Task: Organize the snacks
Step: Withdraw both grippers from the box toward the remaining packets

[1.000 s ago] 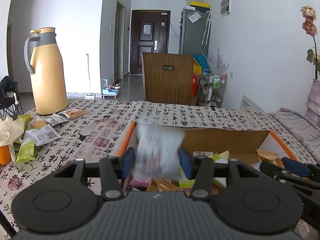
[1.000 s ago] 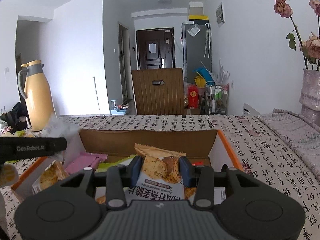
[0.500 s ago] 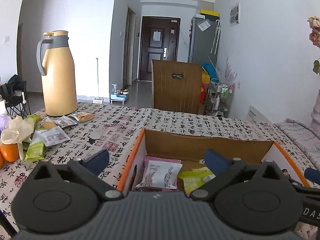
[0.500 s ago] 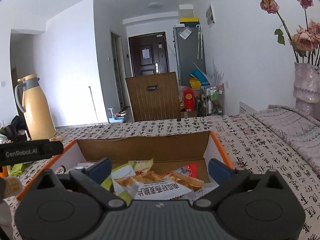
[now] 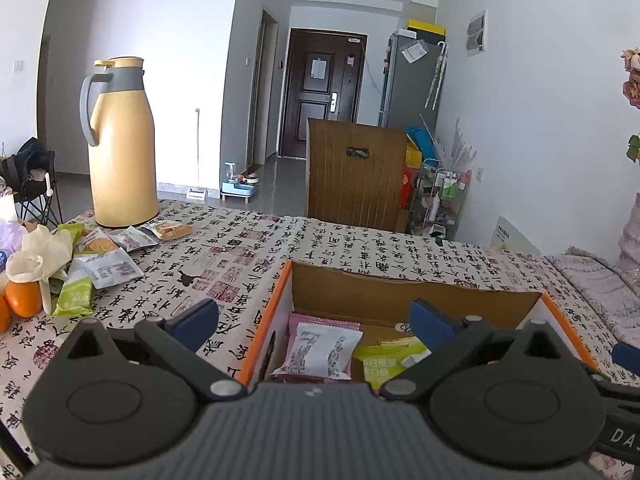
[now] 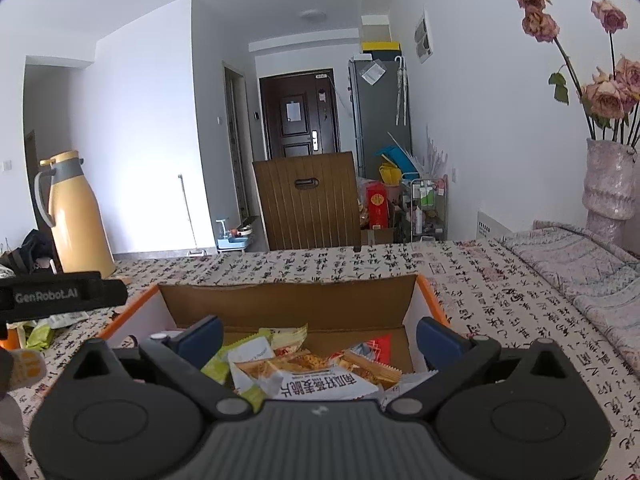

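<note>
An orange-rimmed cardboard box (image 5: 416,294) (image 6: 288,304) sits on the patterned tablecloth, holding several snack packets. In the left wrist view my left gripper (image 5: 314,322) hangs open over the box's left end, above a white packet (image 5: 322,350) lying on a pink one. Green packets (image 5: 386,360) lie beside it. In the right wrist view my right gripper (image 6: 318,338) is open over the box's near side, above an orange-and-white packet (image 6: 316,380). Several loose packets (image 5: 106,264) lie on the table to the left.
A tall yellow thermos (image 5: 120,144) stands at the table's far left, with oranges (image 5: 22,298) and a cloth flower near the packets. A vase of dried roses (image 6: 610,184) stands at the right. A wooden chair back (image 5: 356,176) rises behind the table.
Both grippers opened. The white packet dropped from the left gripper into the box, and the orange-and-white packet dropped from the right gripper onto the pile.
</note>
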